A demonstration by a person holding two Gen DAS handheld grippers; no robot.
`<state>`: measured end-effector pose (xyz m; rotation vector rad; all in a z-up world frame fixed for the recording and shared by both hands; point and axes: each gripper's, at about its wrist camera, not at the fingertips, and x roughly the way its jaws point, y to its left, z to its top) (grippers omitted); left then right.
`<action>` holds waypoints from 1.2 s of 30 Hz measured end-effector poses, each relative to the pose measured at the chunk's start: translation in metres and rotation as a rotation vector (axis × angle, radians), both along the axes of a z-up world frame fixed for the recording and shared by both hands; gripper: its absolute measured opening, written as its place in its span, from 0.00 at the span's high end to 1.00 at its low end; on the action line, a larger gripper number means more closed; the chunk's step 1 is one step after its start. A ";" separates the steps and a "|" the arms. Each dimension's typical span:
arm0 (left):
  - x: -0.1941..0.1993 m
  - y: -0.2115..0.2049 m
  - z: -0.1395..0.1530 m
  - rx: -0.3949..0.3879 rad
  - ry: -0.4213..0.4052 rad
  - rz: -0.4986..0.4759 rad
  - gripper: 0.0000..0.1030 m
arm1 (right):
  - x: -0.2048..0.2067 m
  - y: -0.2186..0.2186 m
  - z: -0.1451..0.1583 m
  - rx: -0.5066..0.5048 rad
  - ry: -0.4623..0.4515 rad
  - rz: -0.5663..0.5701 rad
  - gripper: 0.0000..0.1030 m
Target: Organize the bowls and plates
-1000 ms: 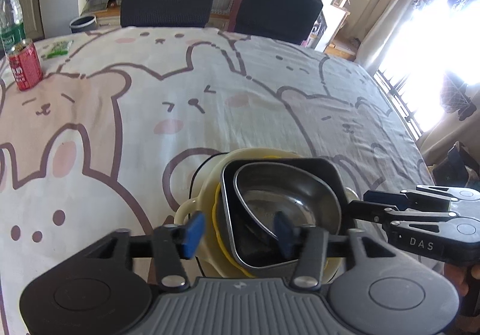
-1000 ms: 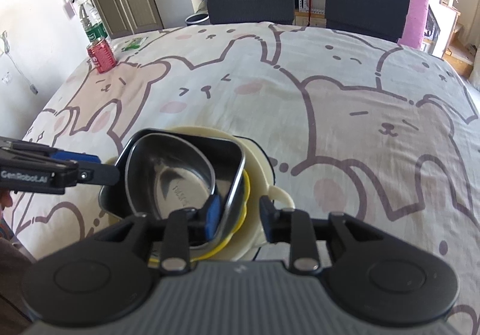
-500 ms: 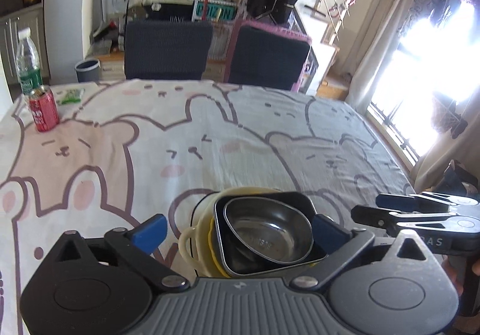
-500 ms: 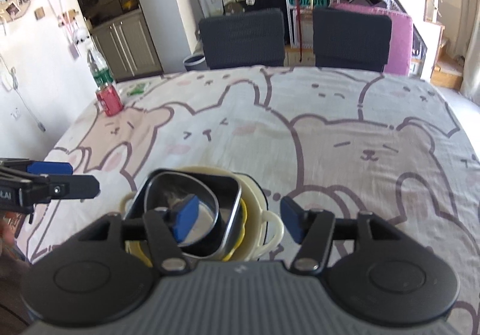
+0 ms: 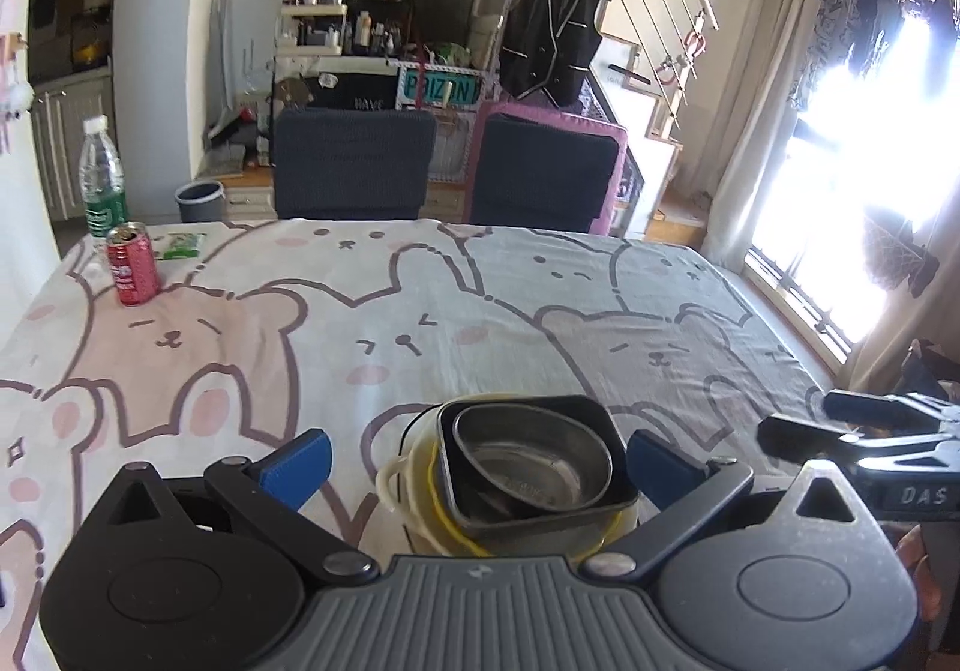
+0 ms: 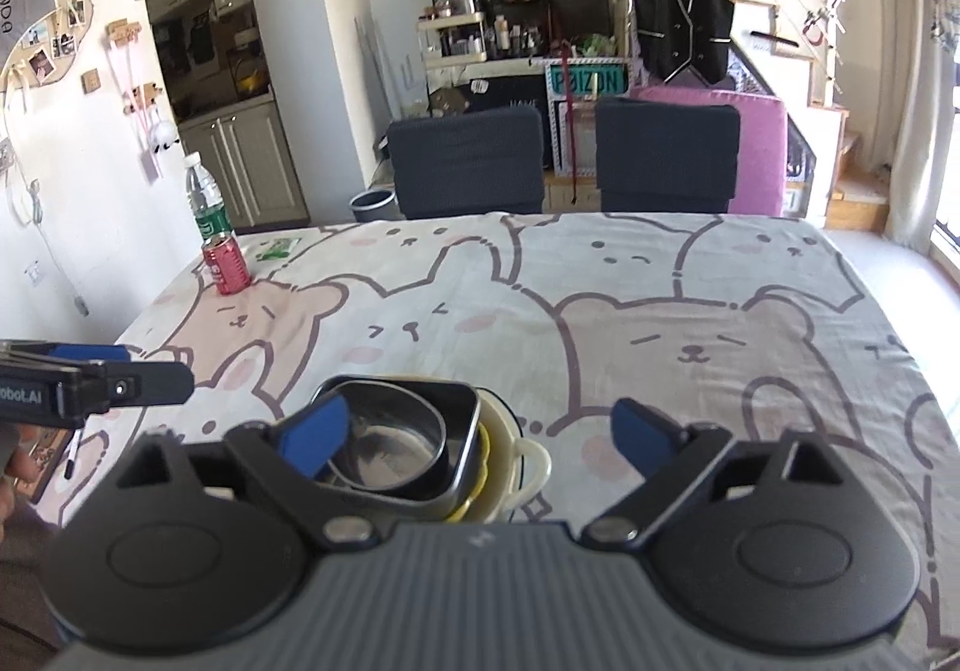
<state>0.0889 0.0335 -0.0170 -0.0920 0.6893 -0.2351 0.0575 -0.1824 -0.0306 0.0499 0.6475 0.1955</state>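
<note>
- Left wrist view: the left gripper (image 5: 475,458) had its blue-padded fingers (image 5: 298,460) spread wide, gripping nothing. The nested stack sat on the bear-print cloth surface (image 5: 420,311), just ahead of and between the fingers: a shiny steel bowl (image 5: 531,458) inside a dark square-cornered dish (image 5: 534,491), over a yellow plate (image 5: 441,515) and a cream two-handled bowl (image 5: 399,482).
- The right gripper (image 5: 840,431) showed at the right edge, beside the stack and clear of it. A red drink can (image 5: 132,266) and a clear water bottle (image 5: 102,185) stood well apart at the far left corner.
- Against the frame a second earlier, the fingers had left the dish rim and stood wider, and the stack looked smaller and lower in view.
- Right wrist view: the right gripper (image 6: 480,431) was opening, with nothing pressed between its fingers (image 6: 312,434); the stack lay ahead and left of centre, partly behind the left finger.
- The stack looked finished, though its lower layers were mostly hidden. Both hands seemed about equally near.
</note>
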 end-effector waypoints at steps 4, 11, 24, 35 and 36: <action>-0.023 0.001 -0.003 0.016 -0.028 0.024 0.00 | -0.019 0.001 -0.001 -0.013 -0.038 -0.023 0.01; -0.055 -0.001 -0.010 0.056 -0.071 0.067 0.00 | -0.047 0.006 -0.011 -0.040 -0.076 -0.037 0.01; -0.077 0.001 -0.033 0.089 -0.074 0.101 0.00 | -0.083 0.011 -0.024 -0.082 -0.152 -0.068 0.00; -0.091 -0.006 -0.047 0.160 -0.104 0.129 0.00 | -0.096 0.009 -0.036 -0.089 -0.139 -0.080 0.00; -0.093 -0.006 -0.047 0.161 -0.111 0.132 0.00 | -0.097 0.009 -0.036 -0.086 -0.139 -0.084 0.00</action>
